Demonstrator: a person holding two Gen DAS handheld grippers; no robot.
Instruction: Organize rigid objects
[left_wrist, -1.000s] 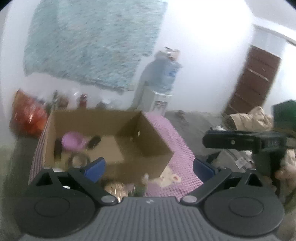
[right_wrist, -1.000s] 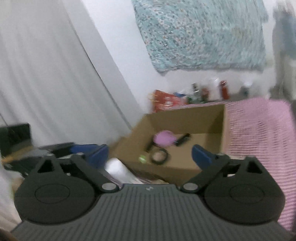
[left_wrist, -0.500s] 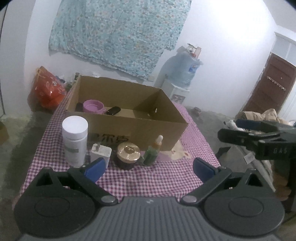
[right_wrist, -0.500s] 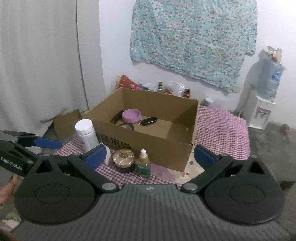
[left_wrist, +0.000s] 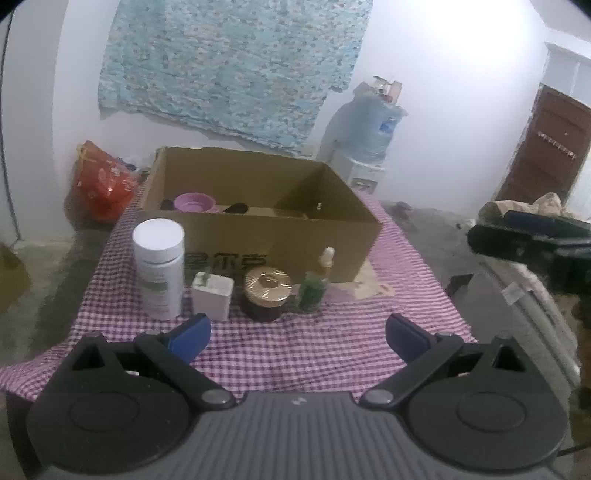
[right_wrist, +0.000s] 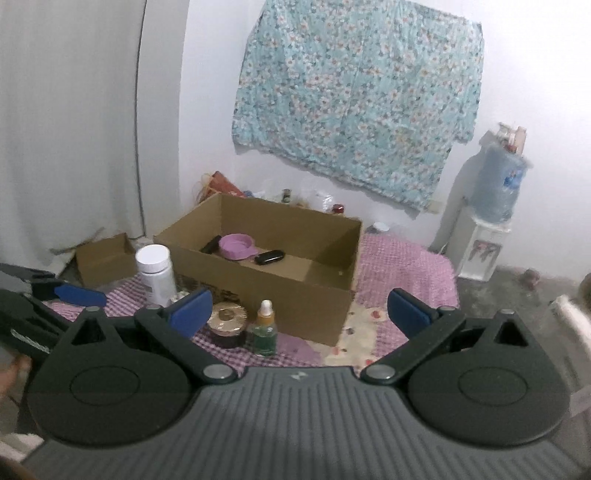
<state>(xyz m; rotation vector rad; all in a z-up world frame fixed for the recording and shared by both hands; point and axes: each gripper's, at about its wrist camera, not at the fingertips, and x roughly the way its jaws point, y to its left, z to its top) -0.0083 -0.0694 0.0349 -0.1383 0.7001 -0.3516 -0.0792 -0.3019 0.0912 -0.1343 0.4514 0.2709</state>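
Observation:
An open cardboard box (left_wrist: 258, 225) stands on a table with a purple checked cloth (left_wrist: 314, 350). Inside lie a purple bowl (right_wrist: 238, 246) and two black items (right_wrist: 270, 256). In front of the box stand a white bottle (left_wrist: 159, 266), a small white block (left_wrist: 212, 295), a gold-lidded jar (left_wrist: 266, 293) and a green dropper bottle (left_wrist: 314, 284). My left gripper (left_wrist: 299, 332) is open and empty, short of this row. My right gripper (right_wrist: 299, 312) is open and empty too, hovering near the jar (right_wrist: 227, 323) and dropper bottle (right_wrist: 265, 328).
A water dispenser (right_wrist: 484, 225) stands right of the table by the wall. A red bag (left_wrist: 99, 184) lies at the back left. A small cardboard box (right_wrist: 105, 258) sits on the floor by a white curtain. A brown door (left_wrist: 543, 147) is at the far right.
Both grippers have drawn back from above the box to the table's front edge. The blur has gone and the row of items before the box has come into view.

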